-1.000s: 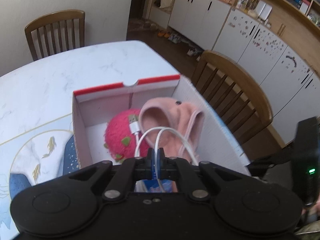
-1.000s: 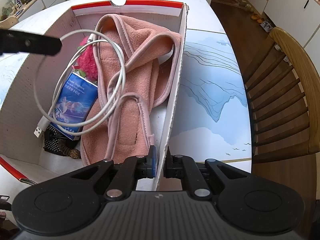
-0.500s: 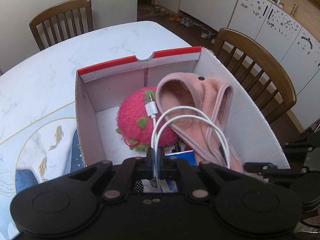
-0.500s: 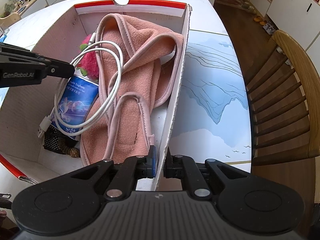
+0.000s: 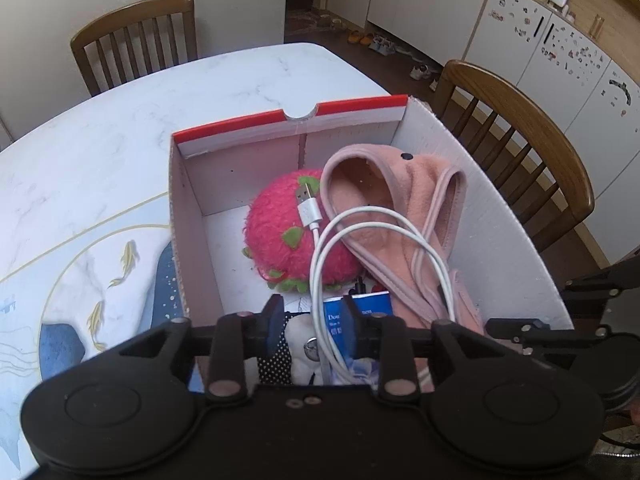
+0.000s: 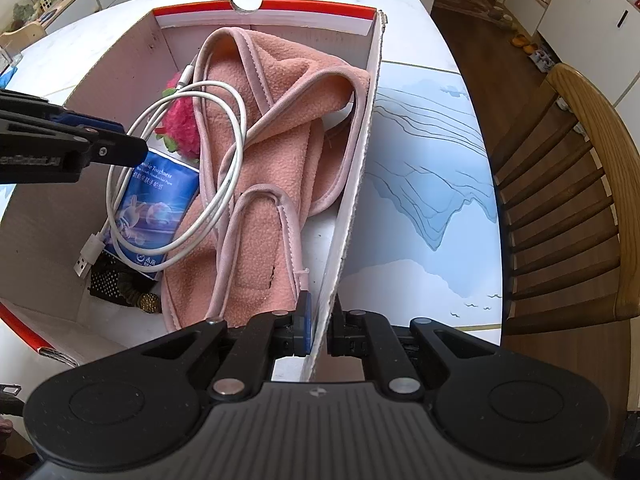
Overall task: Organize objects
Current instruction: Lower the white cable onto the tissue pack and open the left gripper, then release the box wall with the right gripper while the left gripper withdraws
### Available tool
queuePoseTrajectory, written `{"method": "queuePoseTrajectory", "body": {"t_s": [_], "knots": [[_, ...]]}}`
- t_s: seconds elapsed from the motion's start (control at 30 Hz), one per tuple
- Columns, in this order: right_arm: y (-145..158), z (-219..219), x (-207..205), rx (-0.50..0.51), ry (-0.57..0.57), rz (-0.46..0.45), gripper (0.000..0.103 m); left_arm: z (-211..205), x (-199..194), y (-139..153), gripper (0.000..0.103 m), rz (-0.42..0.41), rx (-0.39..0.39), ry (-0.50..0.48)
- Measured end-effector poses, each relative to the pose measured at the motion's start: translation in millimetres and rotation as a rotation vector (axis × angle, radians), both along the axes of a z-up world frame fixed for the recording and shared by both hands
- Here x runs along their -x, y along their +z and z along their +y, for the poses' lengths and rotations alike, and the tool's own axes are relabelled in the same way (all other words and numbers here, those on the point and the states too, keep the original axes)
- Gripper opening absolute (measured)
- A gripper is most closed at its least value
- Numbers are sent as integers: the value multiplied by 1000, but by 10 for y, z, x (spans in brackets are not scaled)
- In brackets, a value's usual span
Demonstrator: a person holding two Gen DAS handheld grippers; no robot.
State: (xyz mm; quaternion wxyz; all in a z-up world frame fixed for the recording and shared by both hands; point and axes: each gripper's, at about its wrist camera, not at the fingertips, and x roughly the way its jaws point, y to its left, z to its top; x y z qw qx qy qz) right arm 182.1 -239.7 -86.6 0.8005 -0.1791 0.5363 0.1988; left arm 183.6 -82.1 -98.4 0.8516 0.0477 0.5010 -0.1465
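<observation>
A white cardboard box (image 5: 516, 240) with a red rim stands on the table. In it lie a pink fleece garment (image 5: 400, 200), a pink plush fruit (image 5: 276, 236), a blue tissue pack (image 5: 372, 306) and a coiled white USB cable (image 5: 320, 264). My left gripper (image 5: 313, 322) hovers over the box's near end with its jaws opening. The cable runs loose between the fingers and the pads do not press on it. My right gripper (image 6: 320, 326) is shut on the box's right wall (image 6: 360, 160). The right wrist view also shows the cable (image 6: 232, 152), garment (image 6: 288, 120) and left gripper (image 6: 120, 144).
A black dotted item (image 6: 106, 284) lies on the box floor under the tissue pack (image 6: 156, 200). Wooden chairs stand behind the table (image 5: 136, 40) and on its right (image 6: 560, 200). A painted mat (image 6: 420, 200) covers the tabletop beside the box. White cabinets (image 5: 560, 60) line the far wall.
My left gripper came down over the box and its jaws parted, letting go of the cable, which now rests on the things inside. The right gripper kept still on the wall.
</observation>
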Motion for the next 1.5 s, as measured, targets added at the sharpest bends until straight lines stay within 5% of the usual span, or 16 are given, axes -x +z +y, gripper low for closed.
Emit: {"method": "queuePoseTrajectory", "body": {"t_s": [0.37,0.53,0.7,1.03,1.3,1.5], "knots": [[10,-4,-14,14,32,-1,7,66,269,266,56,-67,32,75],[11,-13,-13,21,49,-4,7,84,411,371,84,-114,38,104],[41,-13,7,23,42,-17,7,168,499,447,98,-146,46,138],[266,-27,133,15,-51,-109,7,371,684,530,102,-174,88,133],[728,-108,367,-71,-114,-230,8,455,869,647,102,-212,115,87],[981,-127,687,-183,-124,-293,26,491,1024,683,102,-235,123,58]]}}
